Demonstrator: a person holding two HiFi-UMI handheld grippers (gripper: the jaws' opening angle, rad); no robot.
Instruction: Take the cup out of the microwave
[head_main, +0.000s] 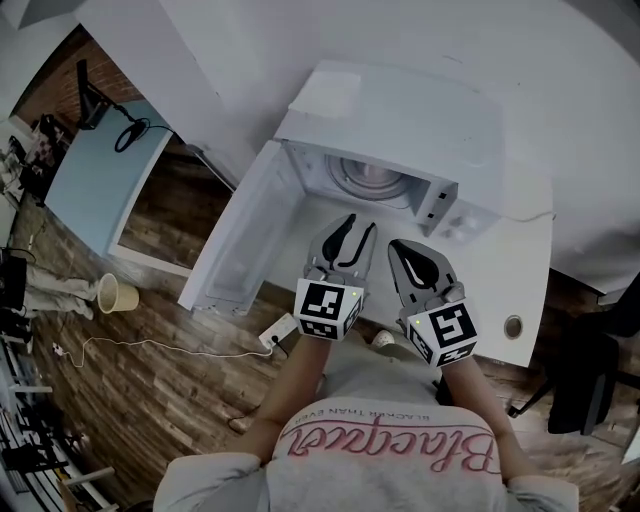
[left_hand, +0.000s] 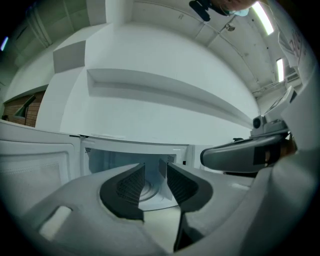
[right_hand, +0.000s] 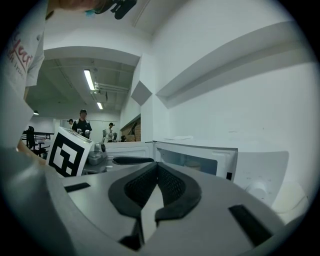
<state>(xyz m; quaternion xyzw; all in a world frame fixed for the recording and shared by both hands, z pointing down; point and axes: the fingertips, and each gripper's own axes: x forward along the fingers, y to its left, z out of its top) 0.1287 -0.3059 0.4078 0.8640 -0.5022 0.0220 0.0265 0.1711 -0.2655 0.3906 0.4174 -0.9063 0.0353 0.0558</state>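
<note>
Microwave (head_main: 400, 110): white, on the white tabletop (head_main: 520, 270), set against the wall.
Door (head_main: 240, 235): swung fully open to the left in the head view; the cavity is exposed.
Cup (head_main: 373, 176): inside the cavity, upright on the round turntable; in the right gripper view only a pale shape (right_hand: 192, 163) behind the door opening.
Left gripper (head_main: 358, 225): level, just in front of the opening; its fingers (left_hand: 131, 186) stand wide apart around an empty gap (left_hand: 155, 167) that looks onto the cavity floor.
Right gripper (head_main: 400, 248): beside the left one, in front of the control panel; fingertips meet (right_hand: 156, 164), holding nothing.
Both grippers: clear of the cup.
</note>
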